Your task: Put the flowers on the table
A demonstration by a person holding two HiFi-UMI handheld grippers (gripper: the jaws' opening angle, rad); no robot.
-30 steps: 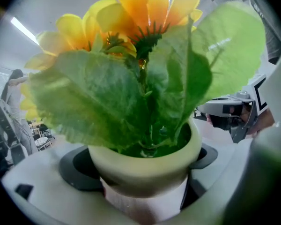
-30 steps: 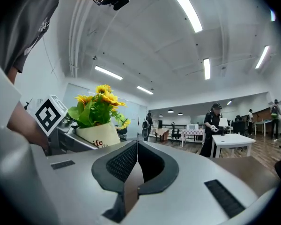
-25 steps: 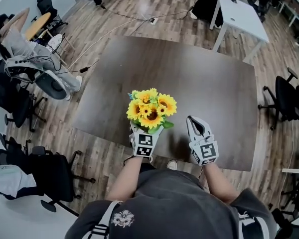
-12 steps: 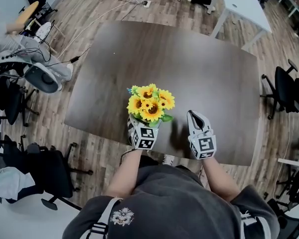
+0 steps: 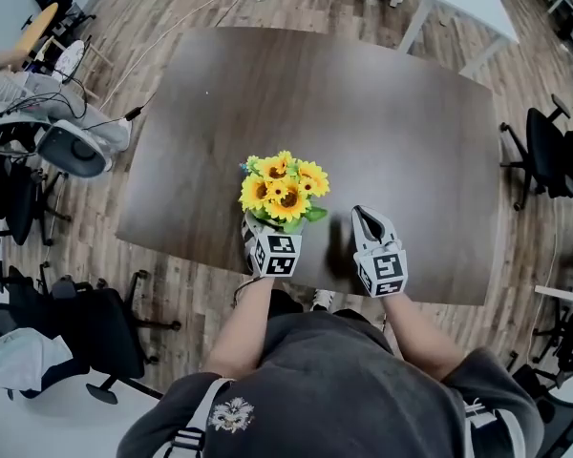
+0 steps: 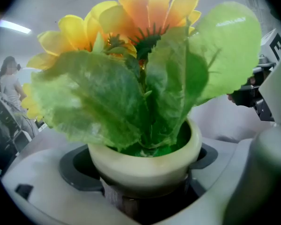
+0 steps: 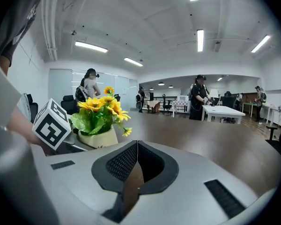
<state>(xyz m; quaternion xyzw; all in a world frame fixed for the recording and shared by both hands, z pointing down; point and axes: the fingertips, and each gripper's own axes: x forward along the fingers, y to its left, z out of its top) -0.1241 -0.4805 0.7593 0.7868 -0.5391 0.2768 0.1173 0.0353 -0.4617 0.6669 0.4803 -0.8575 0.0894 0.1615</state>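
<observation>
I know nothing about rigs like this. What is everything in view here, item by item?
table: one, dark brown, middle of the head view.
sunflowers: one bunch, yellow with green leaves, over the table's near edge.
pot: one, cream, holds the sunflowers.
white table: one, white, far right of the head view.
office chairs: several, black, left and right of the dark table.
bystanders: several, far across the room in the right gripper view.
left gripper: one, white, jaws clamped on the pot.
right gripper: one, white, jaws together, empty, beside the flowers.
</observation>
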